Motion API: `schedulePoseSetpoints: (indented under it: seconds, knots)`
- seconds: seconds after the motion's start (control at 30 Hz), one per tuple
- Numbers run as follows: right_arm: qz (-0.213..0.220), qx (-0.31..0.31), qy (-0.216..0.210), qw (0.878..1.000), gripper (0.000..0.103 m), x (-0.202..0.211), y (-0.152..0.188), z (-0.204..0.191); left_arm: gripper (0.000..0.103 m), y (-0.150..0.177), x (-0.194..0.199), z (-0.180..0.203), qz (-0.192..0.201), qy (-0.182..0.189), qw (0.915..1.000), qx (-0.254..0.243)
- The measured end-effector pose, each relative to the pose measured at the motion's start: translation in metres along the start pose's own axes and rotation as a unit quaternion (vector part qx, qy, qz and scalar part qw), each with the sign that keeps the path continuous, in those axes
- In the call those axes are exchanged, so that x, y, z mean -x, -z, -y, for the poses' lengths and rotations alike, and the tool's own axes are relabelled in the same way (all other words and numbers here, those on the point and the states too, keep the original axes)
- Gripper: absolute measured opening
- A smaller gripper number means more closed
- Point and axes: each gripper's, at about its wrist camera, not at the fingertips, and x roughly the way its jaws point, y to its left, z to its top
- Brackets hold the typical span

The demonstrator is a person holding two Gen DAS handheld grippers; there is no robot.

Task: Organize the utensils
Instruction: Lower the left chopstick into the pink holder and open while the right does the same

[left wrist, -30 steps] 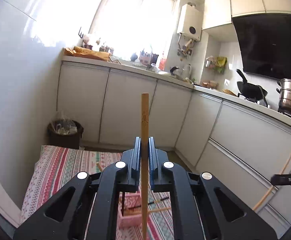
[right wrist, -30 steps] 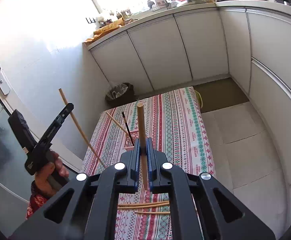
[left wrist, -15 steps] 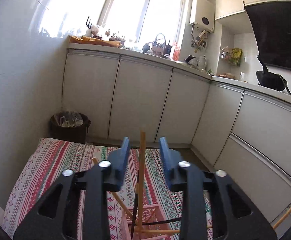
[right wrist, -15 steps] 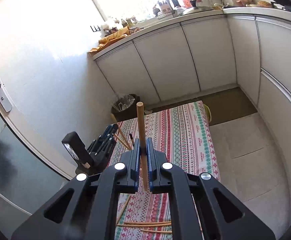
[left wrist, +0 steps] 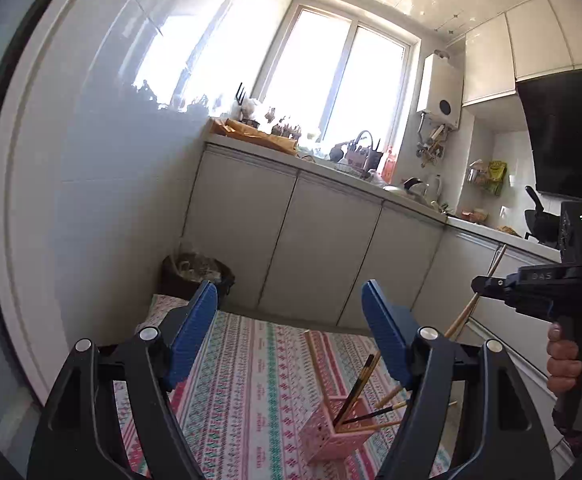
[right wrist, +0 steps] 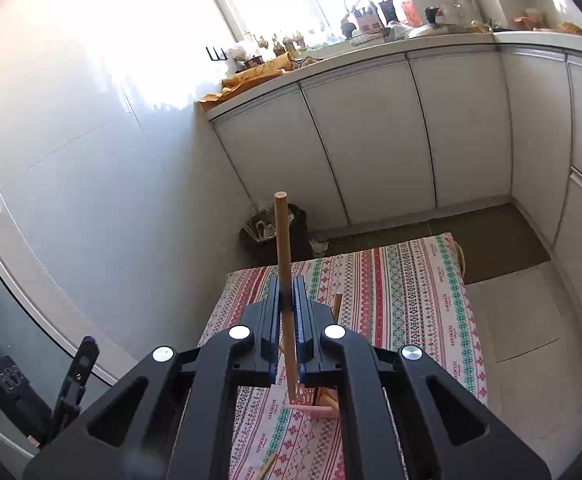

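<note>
1. Wooden chopstick (right wrist: 282, 264) sits clamped in the right gripper (right wrist: 287, 300) — the step in hand looks like dropping it into the pink holder (left wrist: 333, 432) on the striped cloth (left wrist: 251, 360).
2. Holder already has several sticks in it, light wood and dark ones, leaning at angles. At least one loose stick (right wrist: 266, 466) lies on the cloth nearer the cam, so the job's prob. only partway done.
3. Right jaws: closed tight on the chopstick about mid-length; it stands near upright, lower tip right at or just inside the holder's rim (right wrist: 311, 410) — can't tell if it touches.
4. Left gripper (left wrist: 291, 336): jaws spread wide, nothing btwn them, touching nothing, up above the cloth w/ the holder below and to its right.
5. Next move, my guess: lower the right tip into a free cell, then let go — watch for tipping the light holder or jamming on the sticks already in.
</note>
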Motion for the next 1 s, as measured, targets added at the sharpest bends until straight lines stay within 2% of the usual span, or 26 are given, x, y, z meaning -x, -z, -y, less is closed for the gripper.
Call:
schedulePoseSetpoints:
  seconds: [0.1,0.2,0.27,0.4,0.47,0.53,0.6,0.67,0.73,0.83,1.0]
  knots:
    - [-0.010,0.006,0.018,1.000,0.009,-0.036,0.018,0.006,0.071,0.013,0.004,-0.019,-0.022,-0.017,0.9995,0.016]
    - [-0.027,0.015,0.051,0.998,0.023,-0.051,0.028,0.008,0.071,0.021,0.002,-0.030,-0.048,-0.031,0.9980,0.027]
    - [-0.014,0.024,0.061,0.998,0.040,-0.041,0.029,0.005,0.074,0.021,-0.001,-0.028,-0.063,-0.039,0.9971,0.020]
    - [0.019,0.042,0.096,0.994,0.054,-0.006,0.023,-0.001,0.088,0.019,-0.013,-0.015,-0.101,-0.041,0.9939,0.012]
    - [0.032,0.040,0.112,0.992,0.069,0.013,0.021,0.000,0.089,0.023,-0.018,-0.008,-0.120,-0.040,0.9920,0.002]
    - [0.045,0.038,0.129,0.990,0.075,0.030,0.019,0.002,0.095,0.027,-0.020,0.002,-0.134,-0.041,0.9900,-0.010]
    - [0.050,0.035,0.149,0.987,0.079,0.046,0.020,0.006,0.096,0.032,-0.023,0.009,-0.150,-0.043,0.9876,-0.018]
    - [0.047,0.022,0.167,0.985,0.090,0.057,0.021,0.014,0.096,0.034,-0.025,0.015,-0.166,-0.040,0.9851,-0.020]
    - [0.045,0.002,0.180,0.983,0.091,0.068,0.024,0.024,0.096,0.039,-0.031,0.021,-0.198,-0.042,0.9790,-0.025]
    - [0.040,-0.011,0.211,0.977,0.095,0.087,0.033,0.039,0.096,0.052,-0.045,0.029,-0.266,-0.054,0.9618,-0.037]
    - [0.024,-0.001,0.262,0.965,0.095,0.112,0.060,0.059,0.096,0.091,-0.074,0.035,-0.380,-0.062,0.9208,-0.060]
